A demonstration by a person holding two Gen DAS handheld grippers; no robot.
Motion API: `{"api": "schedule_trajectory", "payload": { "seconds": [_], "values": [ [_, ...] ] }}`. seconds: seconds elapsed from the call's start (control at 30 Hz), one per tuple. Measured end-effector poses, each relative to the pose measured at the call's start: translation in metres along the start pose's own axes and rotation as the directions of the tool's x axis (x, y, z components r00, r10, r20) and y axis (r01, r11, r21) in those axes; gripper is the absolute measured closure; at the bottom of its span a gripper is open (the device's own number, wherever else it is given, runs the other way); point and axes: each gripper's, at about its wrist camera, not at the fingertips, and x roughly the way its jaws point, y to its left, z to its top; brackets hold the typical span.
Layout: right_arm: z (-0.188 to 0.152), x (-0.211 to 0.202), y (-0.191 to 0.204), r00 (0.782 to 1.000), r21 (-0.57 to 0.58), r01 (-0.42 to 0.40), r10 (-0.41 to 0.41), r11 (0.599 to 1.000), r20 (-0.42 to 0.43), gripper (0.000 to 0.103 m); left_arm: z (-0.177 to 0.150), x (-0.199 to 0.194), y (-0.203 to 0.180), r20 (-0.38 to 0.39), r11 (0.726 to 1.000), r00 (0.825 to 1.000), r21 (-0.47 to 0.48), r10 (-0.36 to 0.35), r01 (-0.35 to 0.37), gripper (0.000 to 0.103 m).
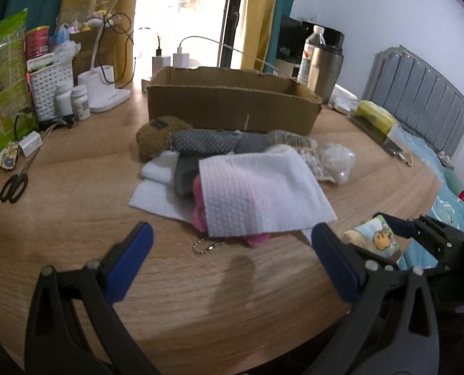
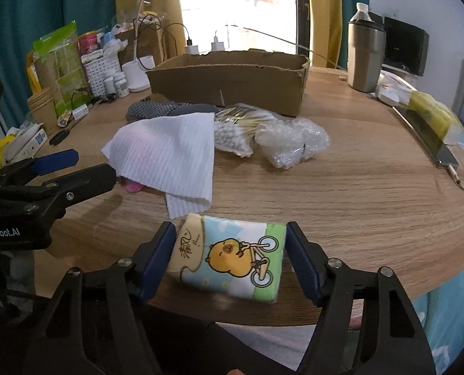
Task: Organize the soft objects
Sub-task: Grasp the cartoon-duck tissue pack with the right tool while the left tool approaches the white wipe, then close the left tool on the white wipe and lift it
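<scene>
A pile of soft things lies mid-table: a white embossed cloth (image 1: pixel 257 197) over a pink item (image 1: pixel 199 209), grey fabric pieces (image 1: pixel 204 143), a brown plush (image 1: pixel 157 137), a cotton swab bag (image 2: pixel 232 131) and a clear bubble bag (image 2: pixel 291 143). An open cardboard box (image 1: pixel 232 100) stands behind them. My left gripper (image 1: pixel 232 262) is open and empty, low over the table just before the cloth. My right gripper (image 2: pixel 230 259) is closed on a tissue pack with a chick cartoon (image 2: pixel 232 259) near the table's front edge; the pack also shows in the left wrist view (image 1: pixel 372 237).
A ball chain (image 1: pixel 207 245) lies before the pile. Scissors (image 1: pixel 13 184), pill bottles (image 1: pixel 72 100), a white basket (image 1: pixel 52 87) and a lamp base (image 1: pixel 104 90) crowd the left. A steel tumbler (image 2: pixel 364 56), a water bottle and a phone (image 2: pixel 425 137) stand right. A bed lies beyond the right edge.
</scene>
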Motion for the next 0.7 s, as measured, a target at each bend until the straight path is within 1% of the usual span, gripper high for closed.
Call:
{"api": "schedule_trajectory", "payload": {
  "seconds": [0.27, 0.57, 0.7],
  "values": [
    [0.002, -0.001, -0.002, 1.000, -0.004, 0.001, -0.001, 1.000, 0.005, 0.031, 0.003, 0.003, -0.007, -0.006, 1.000, 1.000, 0.027, 0.006, -0.006, 0.001],
    [0.014, -0.002, -0.034, 0.999, 0.064, 0.006, -0.008, 0.998, 0.041, 0.031, 0.013, 0.012, -0.024, 0.000, 0.994, 1.000, 0.108, 0.018, -0.018, 0.002],
    [0.019, -0.001, -0.049, 0.998, 0.092, -0.005, -0.001, 0.996, 0.061, 0.030, 0.022, 0.017, -0.034, 0.002, 0.990, 1.000, 0.139, 0.027, -0.027, 0.002]
  ]
}}
